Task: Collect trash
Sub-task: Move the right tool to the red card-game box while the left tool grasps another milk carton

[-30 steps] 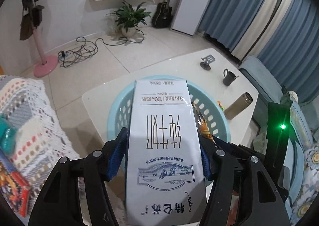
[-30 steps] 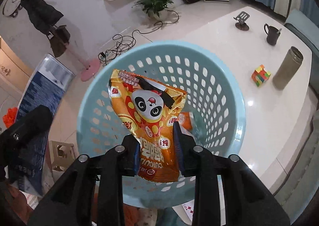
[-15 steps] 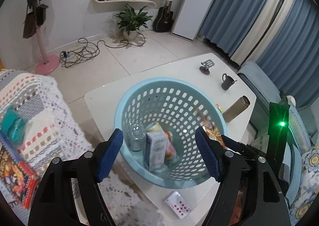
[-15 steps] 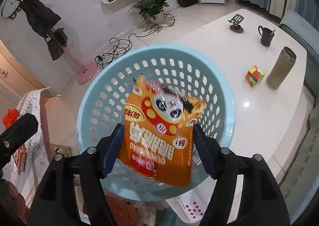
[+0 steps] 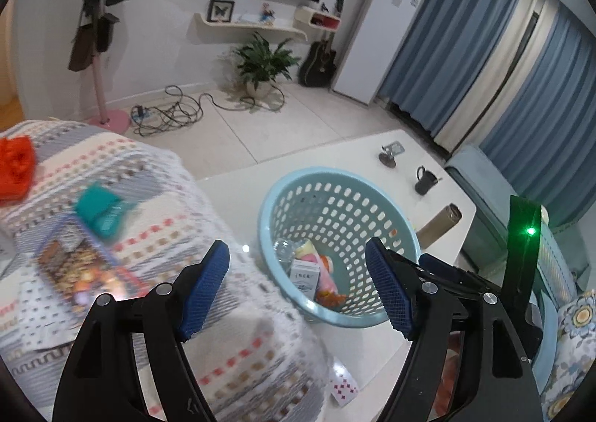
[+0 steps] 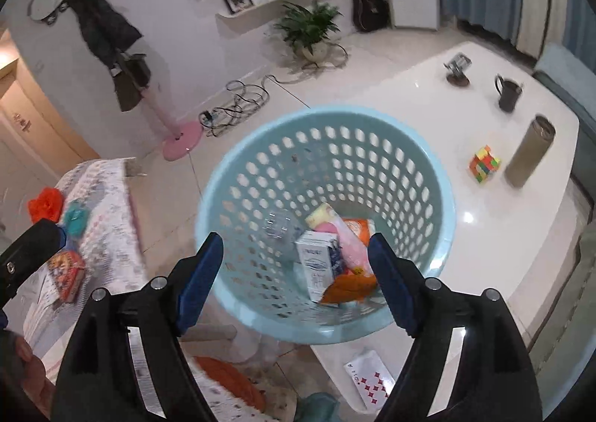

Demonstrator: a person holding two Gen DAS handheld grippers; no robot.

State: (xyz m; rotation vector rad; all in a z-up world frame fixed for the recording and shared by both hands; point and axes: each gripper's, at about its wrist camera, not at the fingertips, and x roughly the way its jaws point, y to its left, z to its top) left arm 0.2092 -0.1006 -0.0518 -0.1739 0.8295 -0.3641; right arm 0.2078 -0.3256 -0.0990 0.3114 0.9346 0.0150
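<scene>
1. Right gripper [image 6: 296, 274]: jaws just opened further, wide, nothing between them.
2. Left gripper [image 5: 298, 286]: wide apart, empty.
3. Milk carton [image 6: 319, 265] and orange snack bag [image 6: 350, 286]: inside the blue basket [image 6: 238, 164].
4. Basket: at the table's [image 6: 417, 86] near edge.

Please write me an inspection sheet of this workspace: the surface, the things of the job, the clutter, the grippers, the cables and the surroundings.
Surface: white table, glossy.
Job's things: blue basket on table; inside, milk carton, orange snack bag, pink packet, clear bottle.
Clutter: puzzle cube, thermos, black mug, phone stand, playing card.
Grippers: left gripper and right gripper open, empty, jaws just opened.
Cables: tangle on floor.
Surroundings: potted plant, guitar, patterned cover.
</scene>
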